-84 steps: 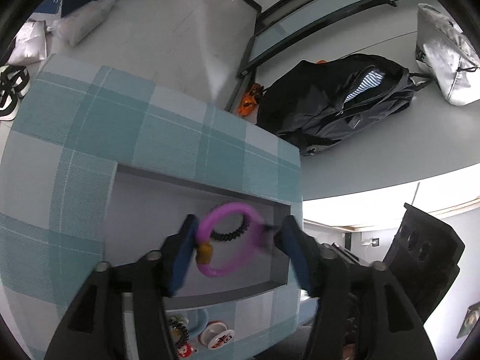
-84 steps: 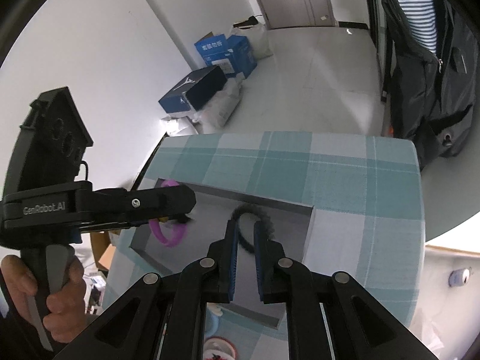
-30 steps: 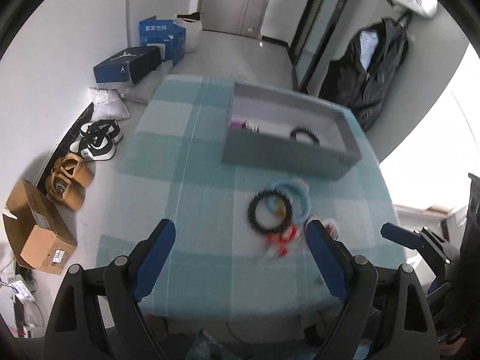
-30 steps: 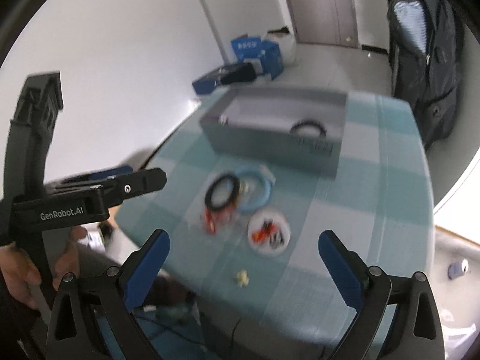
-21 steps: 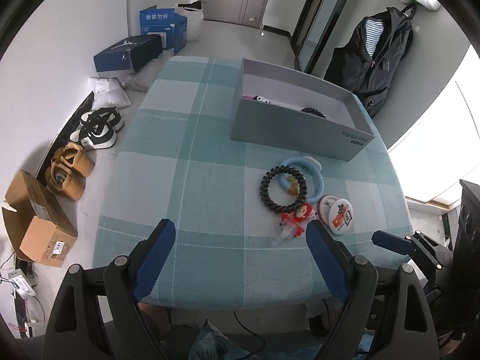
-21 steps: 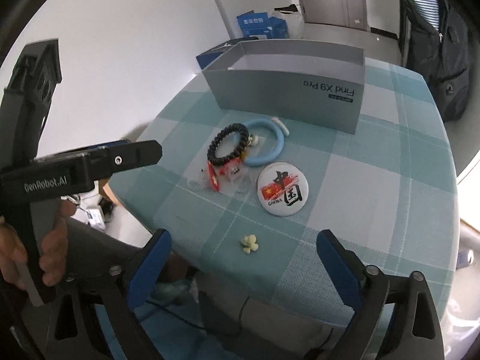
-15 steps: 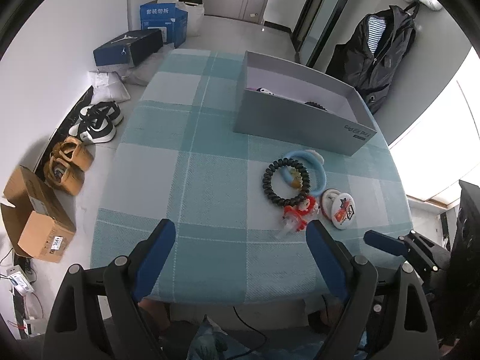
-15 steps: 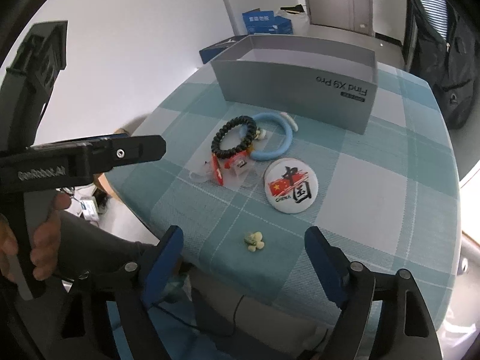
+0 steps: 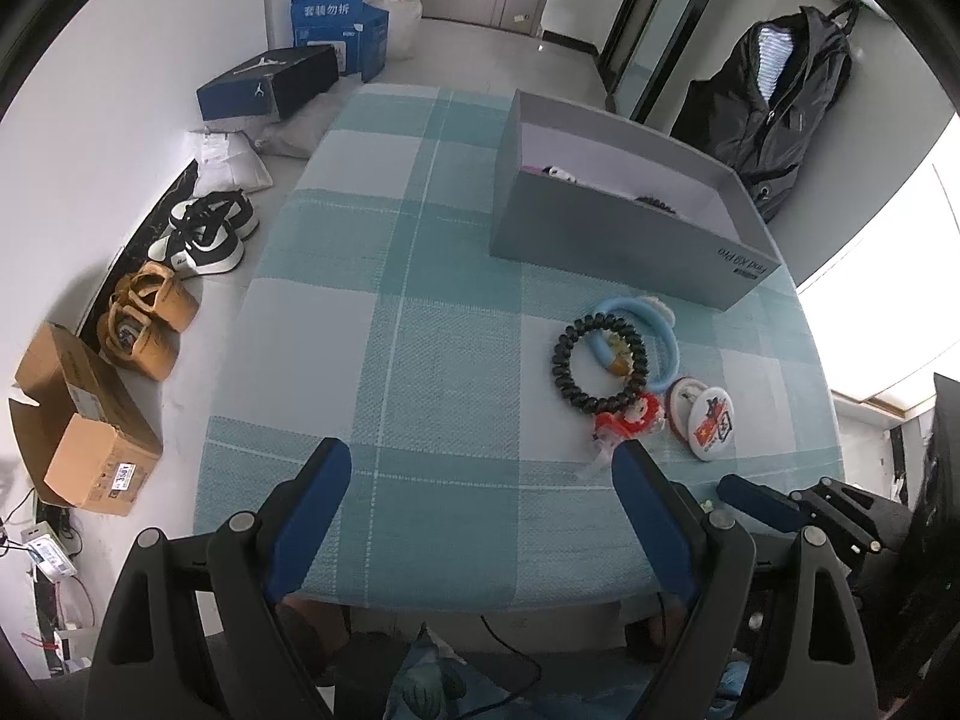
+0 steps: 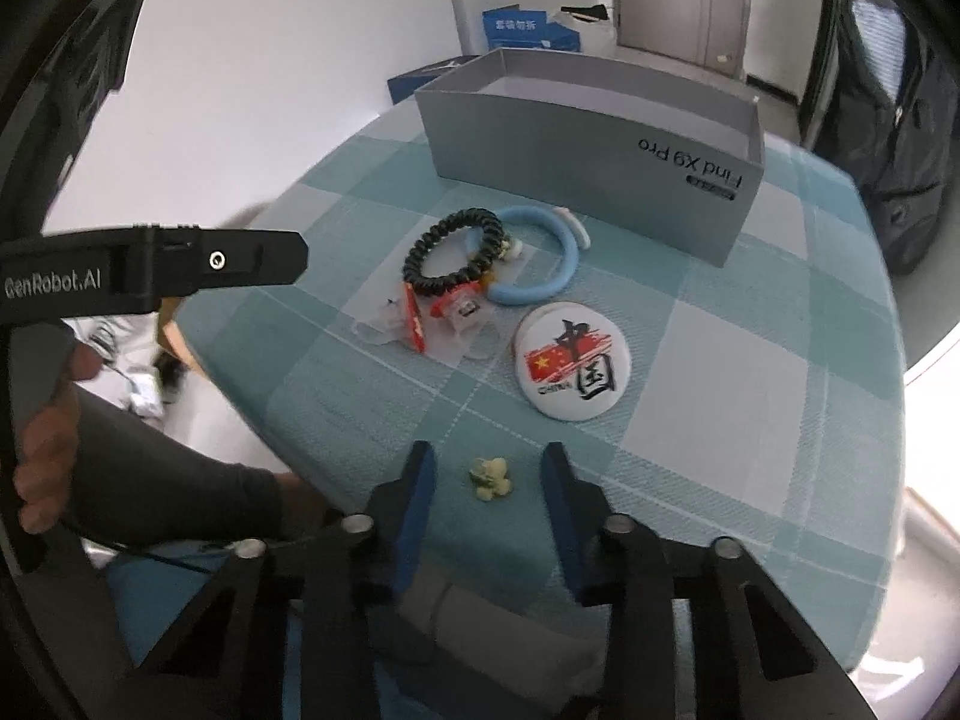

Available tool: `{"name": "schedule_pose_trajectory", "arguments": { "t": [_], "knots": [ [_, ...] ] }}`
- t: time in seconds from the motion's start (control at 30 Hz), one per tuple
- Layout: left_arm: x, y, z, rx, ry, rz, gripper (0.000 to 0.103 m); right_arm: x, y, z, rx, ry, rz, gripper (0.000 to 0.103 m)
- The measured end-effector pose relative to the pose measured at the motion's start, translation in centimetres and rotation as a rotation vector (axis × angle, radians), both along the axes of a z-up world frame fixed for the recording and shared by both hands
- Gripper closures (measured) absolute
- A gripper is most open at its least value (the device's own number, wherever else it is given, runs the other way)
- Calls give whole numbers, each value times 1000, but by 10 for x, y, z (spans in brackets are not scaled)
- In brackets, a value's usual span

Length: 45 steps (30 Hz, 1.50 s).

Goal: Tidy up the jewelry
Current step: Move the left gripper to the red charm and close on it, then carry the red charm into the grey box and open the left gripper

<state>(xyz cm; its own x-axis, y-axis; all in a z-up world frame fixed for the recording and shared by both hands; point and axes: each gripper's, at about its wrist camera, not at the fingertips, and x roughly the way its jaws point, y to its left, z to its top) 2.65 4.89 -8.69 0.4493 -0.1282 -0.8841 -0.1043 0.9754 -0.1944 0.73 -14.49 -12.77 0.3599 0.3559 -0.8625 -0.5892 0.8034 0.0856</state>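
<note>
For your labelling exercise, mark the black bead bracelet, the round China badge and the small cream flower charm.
black bead bracelet [image 10: 451,256]: right wrist view, its beaded rim.
round China badge [image 10: 573,362]: right wrist view, face centre.
small cream flower charm [image 10: 492,476]: right wrist view, petals' middle.

Left gripper [image 9: 483,480] jaws wide apart, empty, above near edge of teal plaid table [image 9: 420,312]. Black beaded bracelet [image 9: 600,363] overlaps light-blue ring [image 9: 663,336]; red charm [image 9: 630,417] and round badge [image 9: 708,423] beside. Grey box [image 9: 612,240] behind them.
</note>
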Motion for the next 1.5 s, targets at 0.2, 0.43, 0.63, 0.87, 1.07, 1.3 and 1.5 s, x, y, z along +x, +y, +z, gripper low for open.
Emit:
{"name": "schedule_pose_trajectory", "arguments": {
  "t": [0.2,0.43,0.63,0.87,1.07,1.3,1.5],
  "knots": [
    [0,-3,-7,-10,47,-29,17,-11,9,-3,-104,-94,30,91],
    [2,-13,-10,-41,66,-81,17,2,-6,4,-16,-31,-29,91],
    [13,-29,-15,-33,77,-134,17,16,-35,28,97,-33,-123,91],
    [20,-47,-21,10,78,-194,39,27,-56,39,153,-30,-197,91],
    [15,-49,-18,54,54,-225,77,31,-59,43,180,-22,-197,91],
    [12,-47,-15,-5,55,-246,85,27,-54,47,197,-32,-186,91],
    [9,-45,0,-63,23,-245,85,28,-57,50,213,-32,-199,91]
  ]
}}
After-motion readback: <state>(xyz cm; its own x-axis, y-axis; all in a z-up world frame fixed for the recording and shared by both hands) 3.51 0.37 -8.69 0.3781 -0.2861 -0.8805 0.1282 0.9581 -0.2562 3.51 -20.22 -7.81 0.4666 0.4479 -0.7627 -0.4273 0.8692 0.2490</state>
